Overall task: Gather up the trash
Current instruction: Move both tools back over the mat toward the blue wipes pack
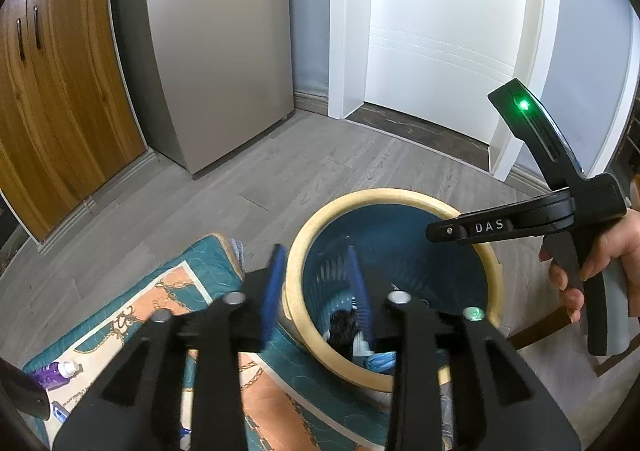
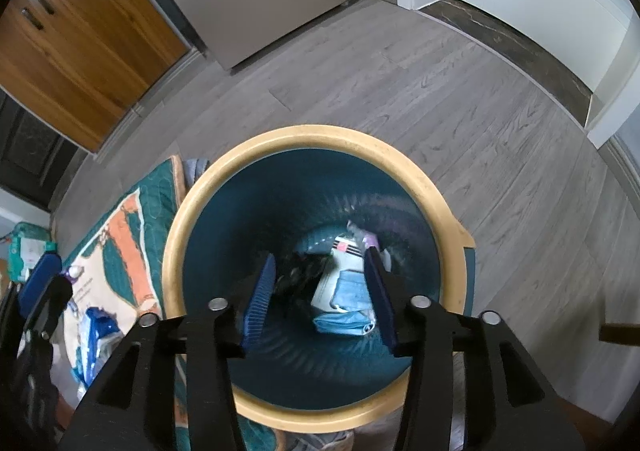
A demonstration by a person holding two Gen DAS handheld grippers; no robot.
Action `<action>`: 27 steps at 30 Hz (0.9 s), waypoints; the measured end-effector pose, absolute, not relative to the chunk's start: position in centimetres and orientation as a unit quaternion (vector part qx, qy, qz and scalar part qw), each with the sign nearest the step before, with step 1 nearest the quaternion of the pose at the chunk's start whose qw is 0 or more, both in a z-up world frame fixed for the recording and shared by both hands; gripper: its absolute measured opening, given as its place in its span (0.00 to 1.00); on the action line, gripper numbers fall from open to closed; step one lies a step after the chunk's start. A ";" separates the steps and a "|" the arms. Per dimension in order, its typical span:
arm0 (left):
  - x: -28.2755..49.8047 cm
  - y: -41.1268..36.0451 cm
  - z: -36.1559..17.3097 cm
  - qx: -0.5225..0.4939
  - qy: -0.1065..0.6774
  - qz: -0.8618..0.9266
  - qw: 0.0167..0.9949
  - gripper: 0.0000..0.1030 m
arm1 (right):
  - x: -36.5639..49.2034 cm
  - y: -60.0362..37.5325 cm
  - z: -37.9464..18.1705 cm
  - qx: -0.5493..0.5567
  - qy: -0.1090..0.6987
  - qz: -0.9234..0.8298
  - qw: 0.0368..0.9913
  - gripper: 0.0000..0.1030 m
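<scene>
A teal waste basket with a tan wooden rim (image 2: 188,203) stands on the floor beside a patterned cloth; it also shows in the left wrist view (image 1: 296,247). Inside lie a blue face mask (image 2: 346,303), a white packet (image 2: 340,251) and dark crumpled trash (image 2: 296,275). My right gripper (image 2: 320,295) is open and empty, directly above the basket mouth. My left gripper (image 1: 316,291) is open and empty, over the basket's left rim. The right gripper's body shows at the right of the left wrist view (image 1: 560,211), held by a hand.
The teal and orange patterned cloth (image 1: 132,303) carries a purple bottle (image 1: 56,371) and a blue-white wrapper (image 2: 96,335). A steel fridge (image 1: 216,51), wooden cabinet (image 1: 52,91) and white door (image 1: 444,23) stand beyond on grey plank floor (image 2: 440,91).
</scene>
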State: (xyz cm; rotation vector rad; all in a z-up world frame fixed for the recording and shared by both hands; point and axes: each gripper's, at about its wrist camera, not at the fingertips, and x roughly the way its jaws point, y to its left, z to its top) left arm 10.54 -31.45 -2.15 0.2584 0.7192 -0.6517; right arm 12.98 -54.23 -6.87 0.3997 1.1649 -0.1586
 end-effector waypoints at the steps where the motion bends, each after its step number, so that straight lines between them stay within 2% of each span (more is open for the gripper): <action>1: 10.4 -31.2 -2.0 0.124 0.342 -0.311 0.878 0.41 | 12.9 -54.1 -6.7 0.186 0.544 -0.075 0.815 0.61; 2: 10.3 -31.0 -1.9 0.123 0.341 -0.310 0.879 0.43 | 12.9 -54.0 -6.6 0.185 0.542 -0.075 0.816 0.64; 4: 10.2 -30.4 -1.7 0.121 0.340 -0.305 0.881 0.55 | 12.8 -53.8 -6.2 0.189 0.536 -0.073 0.819 0.77; 7: 9.9 -29.4 -1.2 0.123 0.332 -0.297 0.887 0.63 | 12.6 -53.7 -5.6 0.194 0.531 -0.071 0.822 0.89; 10: 9.4 -28.0 -0.5 0.129 0.323 -0.284 0.894 0.69 | 12.3 -52.8 -4.7 0.194 0.525 -0.064 0.826 0.90; 27: 8.3 -15.5 3.1 0.090 0.314 -0.181 0.928 0.84 | 10.8 -44.4 -0.8 0.129 0.506 -0.011 0.853 0.93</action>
